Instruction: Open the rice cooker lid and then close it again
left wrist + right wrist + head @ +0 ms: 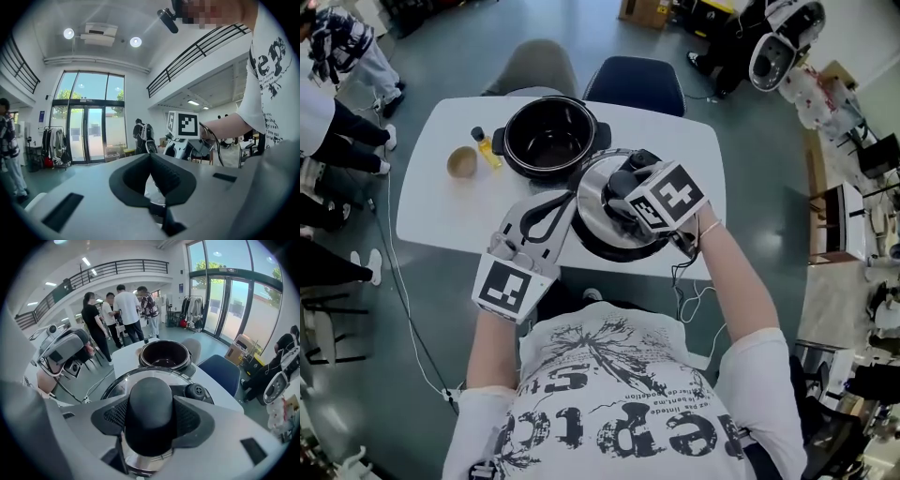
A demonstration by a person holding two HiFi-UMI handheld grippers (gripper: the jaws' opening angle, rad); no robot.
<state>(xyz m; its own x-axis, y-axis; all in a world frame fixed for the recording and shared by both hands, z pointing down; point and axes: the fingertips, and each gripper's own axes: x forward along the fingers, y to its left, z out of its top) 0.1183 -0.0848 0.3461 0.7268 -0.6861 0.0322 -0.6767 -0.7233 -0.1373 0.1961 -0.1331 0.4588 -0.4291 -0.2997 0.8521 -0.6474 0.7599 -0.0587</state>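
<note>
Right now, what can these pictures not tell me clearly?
- Head view: the lid, held by the right tool, hides whether it touches the table.
- Head view: the bottle label is too small to read.
- Left gripper view: the cooker lies outside the frame.

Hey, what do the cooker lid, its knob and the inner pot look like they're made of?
Lid: polished metal, likely stainless steel; mirror-like reflections.
Knob: probably matte black plastic; dull and smooth.
Inner pot: dark coated metal by the look; faint sheen inside.
</note>
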